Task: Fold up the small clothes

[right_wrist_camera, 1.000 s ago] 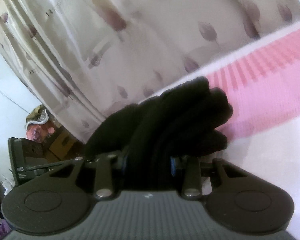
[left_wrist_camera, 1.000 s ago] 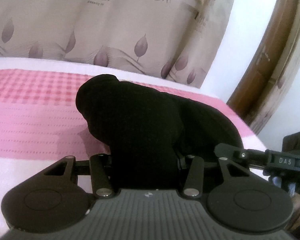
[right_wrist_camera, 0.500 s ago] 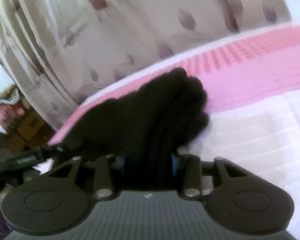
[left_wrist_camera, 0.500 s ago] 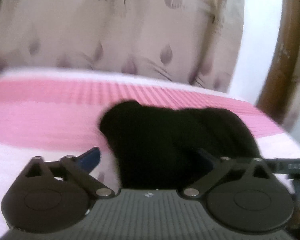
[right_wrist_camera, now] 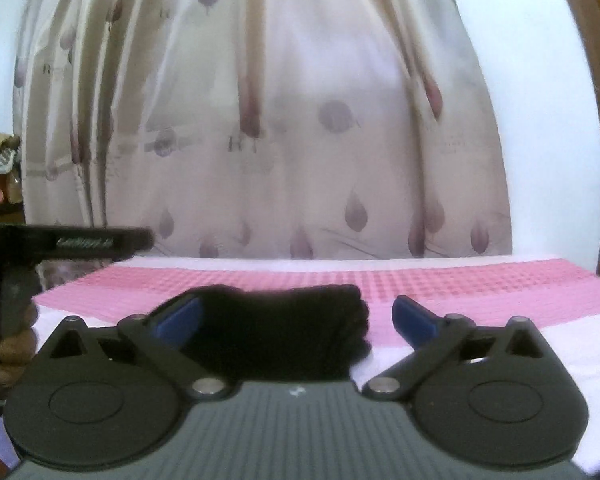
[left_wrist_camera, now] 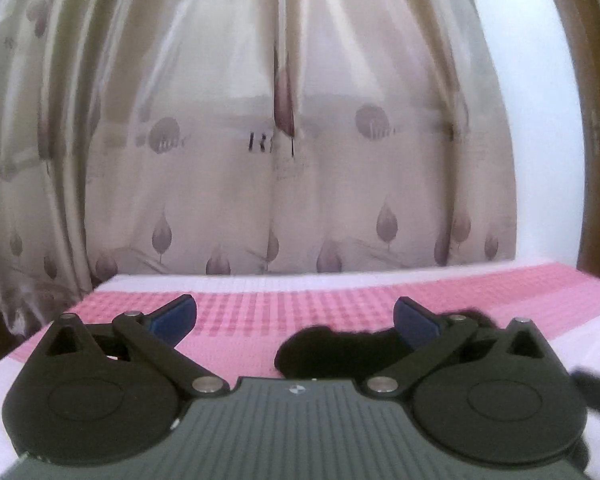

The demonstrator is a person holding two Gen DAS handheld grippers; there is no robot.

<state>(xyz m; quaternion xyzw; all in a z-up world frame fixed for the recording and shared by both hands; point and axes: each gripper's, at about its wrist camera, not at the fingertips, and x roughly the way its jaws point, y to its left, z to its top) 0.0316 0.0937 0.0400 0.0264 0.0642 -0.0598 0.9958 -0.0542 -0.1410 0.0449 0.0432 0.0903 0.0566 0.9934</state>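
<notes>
One black garment [left_wrist_camera: 340,354] lies bunched on the pink-and-white checked cover [left_wrist_camera: 260,320], a single dark bundle; two grippers face it. Left gripper [left_wrist_camera: 294,320]: jaws spread wide and released, nothing between the blue pads [left_wrist_camera: 172,318]; the garment sits low and toward its right-hand finger, partly hidden behind that linkage. Right gripper [right_wrist_camera: 296,316]: jaws have just been opening and now stand wide; the garment [right_wrist_camera: 276,332] lies between the fingers, crowding the left pad [right_wrist_camera: 180,322], contact there unclear, clear of the right pad. Beyond the garment the cover runs bare to its far edge, where one beige curtain [left_wrist_camera: 260,140] with purple leaf prints hangs. Curtain lettering blurred, only an "R" legible. In the right view, a black bar [right_wrist_camera: 88,242] juts in left of the garment, its label unreadable.
</notes>
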